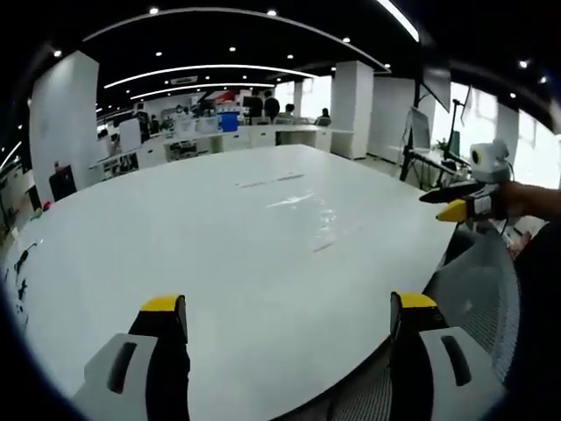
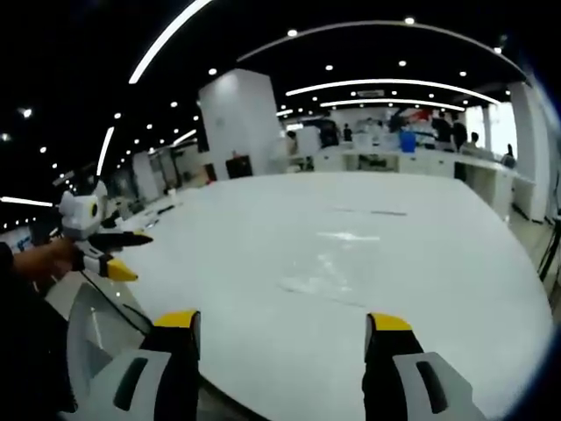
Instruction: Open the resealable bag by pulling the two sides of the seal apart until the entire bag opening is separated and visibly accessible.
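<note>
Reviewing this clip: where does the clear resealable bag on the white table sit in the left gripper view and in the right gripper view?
Left gripper view: the bag lies flat right of centre, beyond the open left tool.
Right gripper view: the bag lies near centre, beyond the open right tool.
Shared landmark: the white table; the bag is faint and hard to outline.

Big white table (image 1: 263, 254) ahead of me, glossy, catching ceiling glare. Open-plan office beyond it: dark ceiling (image 2: 289, 17) with curved light strips (image 1: 206, 70) and small round spotlights. White square pillars (image 2: 237, 123) stand behind the table. Low white counters (image 1: 263, 136) run along the far side, people standing near them. Bright windows (image 1: 478, 118) on one side. Mesh chair back (image 1: 478, 289) close to the table edge.
</note>
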`<state>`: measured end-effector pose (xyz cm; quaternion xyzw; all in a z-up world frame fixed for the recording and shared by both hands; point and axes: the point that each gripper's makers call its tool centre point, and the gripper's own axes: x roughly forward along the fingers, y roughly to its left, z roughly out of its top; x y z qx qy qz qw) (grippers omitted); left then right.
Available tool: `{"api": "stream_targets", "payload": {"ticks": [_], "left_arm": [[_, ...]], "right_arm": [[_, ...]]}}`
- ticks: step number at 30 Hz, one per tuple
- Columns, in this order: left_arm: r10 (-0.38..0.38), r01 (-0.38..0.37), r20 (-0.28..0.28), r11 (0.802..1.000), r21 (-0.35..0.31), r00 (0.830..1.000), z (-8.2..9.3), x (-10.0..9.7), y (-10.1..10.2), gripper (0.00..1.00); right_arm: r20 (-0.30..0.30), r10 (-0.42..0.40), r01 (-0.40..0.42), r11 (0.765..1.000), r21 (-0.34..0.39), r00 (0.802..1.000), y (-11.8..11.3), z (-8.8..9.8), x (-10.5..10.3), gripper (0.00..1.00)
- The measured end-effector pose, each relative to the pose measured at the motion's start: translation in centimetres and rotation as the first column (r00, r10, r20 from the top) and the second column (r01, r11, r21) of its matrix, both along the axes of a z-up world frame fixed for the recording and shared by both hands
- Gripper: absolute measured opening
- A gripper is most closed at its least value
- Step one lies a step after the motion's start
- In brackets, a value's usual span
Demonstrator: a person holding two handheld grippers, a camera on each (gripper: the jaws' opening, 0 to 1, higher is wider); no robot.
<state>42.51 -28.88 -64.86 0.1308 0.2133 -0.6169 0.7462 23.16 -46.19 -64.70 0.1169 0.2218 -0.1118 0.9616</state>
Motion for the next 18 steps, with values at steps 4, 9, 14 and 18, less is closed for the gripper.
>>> {"api": "stream_targets", "payload": {"ticks": [4, 9, 14, 18], "left_arm": [[-0.006, 0.006, 0.000, 1.000, 0.003, 1.000, 0.01, -0.08, -0.11, 0.94], [-0.013, 0.013, 0.000, 1.000, 0.005, 1.000, 0.06, -0.28, -0.32, 0.94], [-0.026, 0.026, 0.001, 1.000, 0.014, 1.000, -0.11, -0.54, -0.40, 0.94], [-0.030, 0.030, -0.003, 0.999, 0.025, 1.000, -0.43, -0.60, -0.47, 0.94]], "right_arm": [[-0.006, 0.002, -0.002, 1.000, 0.001, 1.000, 0.00, -0.04, -0.07, 0.75], [-0.012, 0.005, -0.005, 1.000, -0.005, 1.000, -0.12, 0.06, -0.27, 0.75], [-0.019, 0.002, -0.002, 1.000, -0.003, 1.000, -0.25, -0.16, -0.42, 0.75], [-0.025, 0.004, -0.004, 1.000, 0.000, 1.000, -0.23, -0.41, -0.27, 0.74]]}}
